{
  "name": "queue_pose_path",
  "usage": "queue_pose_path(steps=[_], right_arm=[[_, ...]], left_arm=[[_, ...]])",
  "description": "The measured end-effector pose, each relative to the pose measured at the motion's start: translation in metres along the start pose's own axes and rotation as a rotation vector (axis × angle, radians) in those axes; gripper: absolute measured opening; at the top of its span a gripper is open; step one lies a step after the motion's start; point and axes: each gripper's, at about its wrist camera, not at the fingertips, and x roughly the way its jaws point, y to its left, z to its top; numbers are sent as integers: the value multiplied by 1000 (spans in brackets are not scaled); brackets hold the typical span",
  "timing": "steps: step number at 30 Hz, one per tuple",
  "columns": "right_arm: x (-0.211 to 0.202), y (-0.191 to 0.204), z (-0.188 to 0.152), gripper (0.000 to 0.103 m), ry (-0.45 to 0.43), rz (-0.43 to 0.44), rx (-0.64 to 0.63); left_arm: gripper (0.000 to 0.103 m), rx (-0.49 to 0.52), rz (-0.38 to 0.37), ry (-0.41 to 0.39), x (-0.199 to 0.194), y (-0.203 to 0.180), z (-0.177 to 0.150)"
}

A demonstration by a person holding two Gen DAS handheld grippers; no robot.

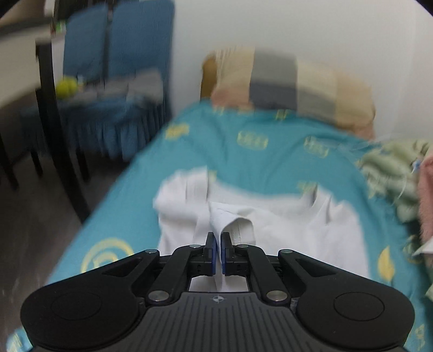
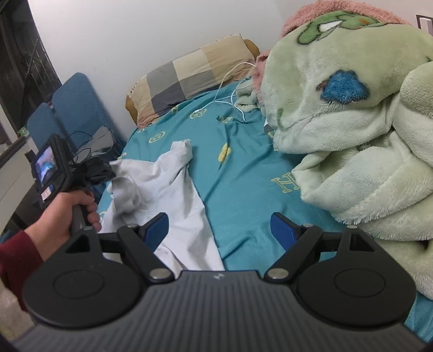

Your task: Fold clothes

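White cotton garments: one, the crumpled white shirt (image 2: 173, 189), lying on the bed.
Beds: one, covered by a teal sheet with yellow printed emblems (image 2: 243, 168).
Pillows: one, a checked beige-and-grey pillow (image 2: 189, 78) at the head of the bed.
Plush blankets: one pale green fleece blanket with cartoon patches (image 2: 351, 121), with a pink fleece layer (image 2: 338, 13) showing beneath it; whether that is a second blanket cannot be told.
Cables: one thin white charging cable (image 2: 230, 89) on the sheet.
Chairs: two blue fabric-covered chairs (image 1: 119, 67), side by side.
Yellow-green round objects: two (image 1: 66, 87), blurred, on a chair seat.
Claws: two, left claw (image 1: 218, 243) and right claw (image 2: 219, 230).
Hands: one visible, the left hand (image 2: 65, 216).
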Motion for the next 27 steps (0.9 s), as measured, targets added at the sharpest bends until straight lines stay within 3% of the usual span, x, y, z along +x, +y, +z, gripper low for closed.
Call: queue_pose_path(steps=[2, 4, 10, 17, 22, 27], right_arm=[[1, -2, 0, 84, -4, 7, 1], [3, -2, 1, 84, -5, 19, 0], [0, -2, 2, 84, -11, 41, 10], [-16, -1, 0, 84, -10, 59, 40], [-29, -9, -1, 84, -30, 49, 56], [-18, -19, 1, 84, -10, 49, 93]], left_arm=[[17, -36, -20, 1, 2, 11, -9], [42, -59, -38, -7, -6, 20, -16], [57, -66, -90, -23, -57, 42, -32], [59, 118, -158, -89, -109, 13, -65], [58, 219, -184, -82, -102, -19, -87], [56, 280, -153, -71, -84, -33, -101]])
